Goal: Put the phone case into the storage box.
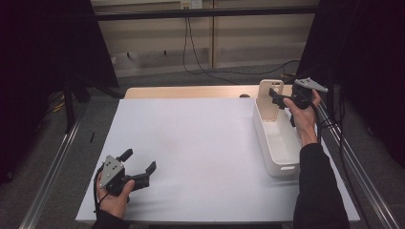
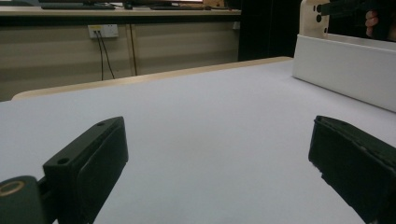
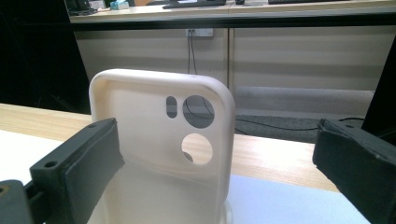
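You are reaching your right gripper, jaws spread wide and gripping nothing, to the phone case standing upright in the white bin's far end, while your left gripper is resting wide open and empty on the table.

- 1 phone case, cream, far right corner of bench
- 1 white bin, right edge
- 2 grippers: left gripper, right gripper

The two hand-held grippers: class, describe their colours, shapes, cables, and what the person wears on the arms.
Both the left gripper and the right gripper are black, each with two blocky jaws and a grey three-cornered plate on top. Thin black cables trail from them. The jaw blocks have small round screw holes. The person's sleeves are dark.
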`<state>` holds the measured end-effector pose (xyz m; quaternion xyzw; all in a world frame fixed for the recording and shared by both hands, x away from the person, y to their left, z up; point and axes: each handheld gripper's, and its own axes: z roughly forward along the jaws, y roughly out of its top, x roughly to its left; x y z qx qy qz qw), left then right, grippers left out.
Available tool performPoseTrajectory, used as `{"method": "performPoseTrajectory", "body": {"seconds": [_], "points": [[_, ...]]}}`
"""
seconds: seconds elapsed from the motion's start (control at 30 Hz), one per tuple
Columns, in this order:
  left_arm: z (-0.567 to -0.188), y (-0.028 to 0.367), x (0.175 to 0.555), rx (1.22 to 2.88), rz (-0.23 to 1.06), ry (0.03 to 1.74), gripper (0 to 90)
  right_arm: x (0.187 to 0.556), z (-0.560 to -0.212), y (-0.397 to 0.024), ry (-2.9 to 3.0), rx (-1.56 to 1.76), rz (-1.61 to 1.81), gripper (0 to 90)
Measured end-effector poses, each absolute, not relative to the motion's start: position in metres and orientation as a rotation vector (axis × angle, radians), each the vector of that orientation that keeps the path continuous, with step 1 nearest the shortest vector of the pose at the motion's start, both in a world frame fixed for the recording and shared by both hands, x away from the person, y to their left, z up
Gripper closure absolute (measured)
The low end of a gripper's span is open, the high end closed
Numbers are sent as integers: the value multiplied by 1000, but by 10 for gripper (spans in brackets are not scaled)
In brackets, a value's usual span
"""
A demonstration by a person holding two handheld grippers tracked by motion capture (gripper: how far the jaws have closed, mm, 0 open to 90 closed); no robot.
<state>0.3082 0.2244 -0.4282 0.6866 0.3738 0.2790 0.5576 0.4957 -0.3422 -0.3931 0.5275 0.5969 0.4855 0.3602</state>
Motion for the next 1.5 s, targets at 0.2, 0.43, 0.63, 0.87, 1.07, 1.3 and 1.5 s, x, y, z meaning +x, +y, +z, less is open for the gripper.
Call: {"method": "performPoseTrajectory", "body": {"seconds": [0.2, 0.43, 0.63, 0.87, 1.07, 1.3, 1.5], "points": [[-429, 223, 308, 1630, 657, 885, 45, 492, -391, -344, 1536, 1372, 1246, 0], [-429, 224, 308, 1620, 661, 891, 45, 488, -386, -344, 1523, 1374, 1255, 0], [-428, 225, 307, 1611, 653, 880, 45, 485, -383, -343, 1529, 1358, 1242, 2], [-428, 226, 306, 1611, 650, 879, 45, 481, -378, -339, 1529, 1338, 1241, 2], [-428, 227, 305, 1610, 651, 876, 44, 473, -377, -341, 1513, 1332, 1247, 2], [-428, 228, 305, 1603, 652, 890, 41, 456, -369, -350, 1494, 1320, 1253, 1], [-428, 228, 305, 1605, 657, 884, 42, 446, -366, -350, 1495, 1301, 1265, 4]]}}
